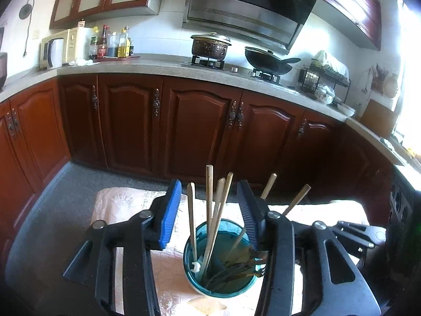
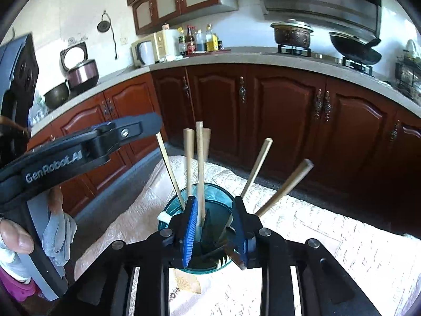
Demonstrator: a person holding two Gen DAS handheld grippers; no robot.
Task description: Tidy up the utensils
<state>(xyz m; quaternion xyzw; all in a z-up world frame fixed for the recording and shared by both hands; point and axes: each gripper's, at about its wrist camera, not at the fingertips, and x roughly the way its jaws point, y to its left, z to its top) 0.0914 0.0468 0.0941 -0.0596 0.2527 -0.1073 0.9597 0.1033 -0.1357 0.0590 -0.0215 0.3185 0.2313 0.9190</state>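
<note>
While the teal cup (image 1: 219, 258) is sitting on the cloth-covered surface (image 2: 329, 226) with chopsticks (image 1: 209, 197) leaning inside it, the left tongs (image 1: 210, 210) are standing wide open around the sticks, gripping nothing. The right tongs (image 2: 214, 233) are hanging partly open over the cup's near rim, also gripping nothing.

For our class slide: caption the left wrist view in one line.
Open left hand-held gripper above a teal cup of chopsticks on a white cloth.
</note>
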